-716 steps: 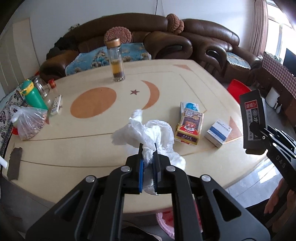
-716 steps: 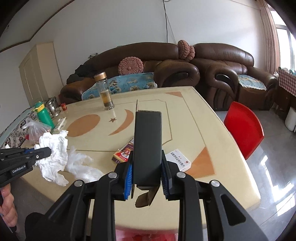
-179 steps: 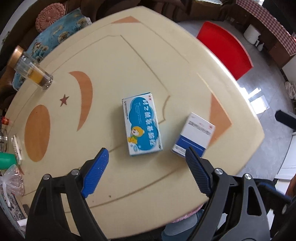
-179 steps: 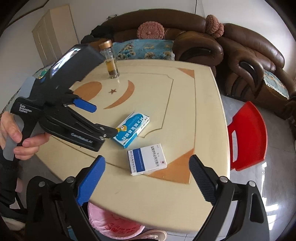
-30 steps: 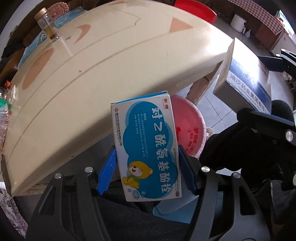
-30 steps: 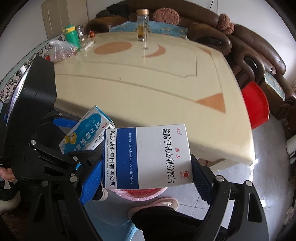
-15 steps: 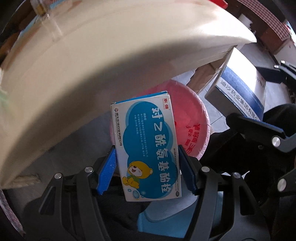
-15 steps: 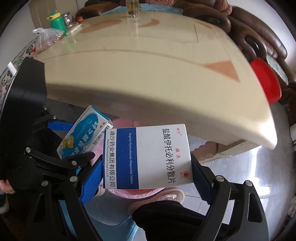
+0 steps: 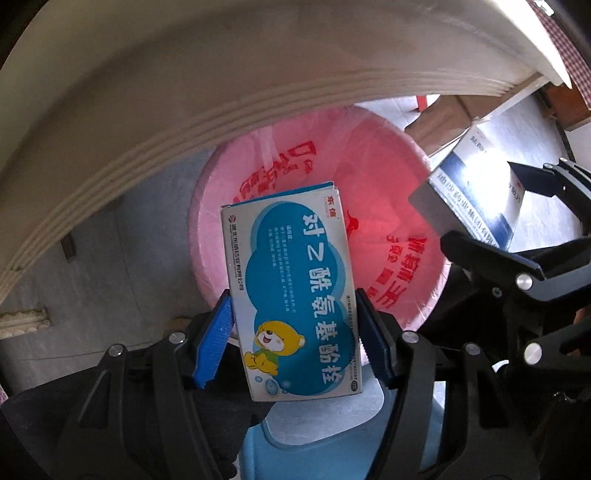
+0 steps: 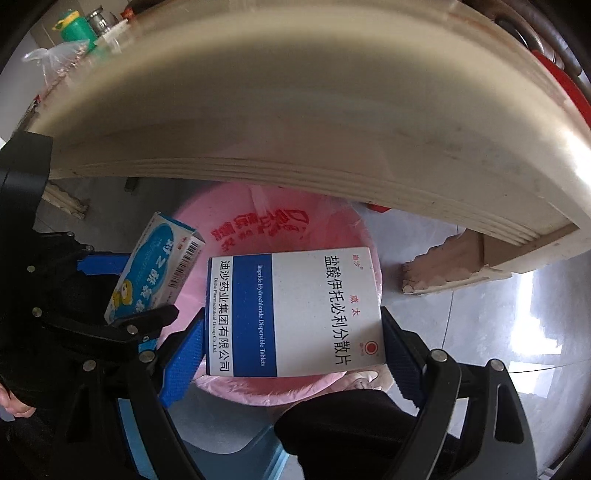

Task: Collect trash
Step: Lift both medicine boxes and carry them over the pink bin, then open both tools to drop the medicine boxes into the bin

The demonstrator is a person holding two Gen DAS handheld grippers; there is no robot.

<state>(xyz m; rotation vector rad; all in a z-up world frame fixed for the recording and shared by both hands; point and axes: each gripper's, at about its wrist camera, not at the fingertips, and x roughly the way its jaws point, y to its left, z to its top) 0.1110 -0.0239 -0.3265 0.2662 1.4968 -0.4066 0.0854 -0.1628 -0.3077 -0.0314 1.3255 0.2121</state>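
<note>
My left gripper (image 9: 293, 321) is shut on a blue and white medicine box with a cartoon bear (image 9: 291, 295), held over the near rim of a bin lined with a pink bag (image 9: 369, 184). The box also shows in the right wrist view (image 10: 155, 273). My right gripper (image 10: 291, 332) is shut on a white and dark blue tablet box (image 10: 295, 310), held above the same pink-lined bin (image 10: 280, 229). In the left wrist view this tablet box (image 9: 476, 192) hangs over the bin's right rim.
The cream table's edge (image 9: 184, 92) arches just above the bin, also in the right wrist view (image 10: 295, 129). A table leg foot (image 10: 443, 273) stands right of the bin. A green bottle (image 10: 74, 29) and a plastic bag (image 10: 59, 59) sit on the tabletop. A blue stool (image 9: 332, 443) is below.
Both grippers have dropped below the table edge with their boxes and now hang over the pink-lined bin, which fills more of both views.
</note>
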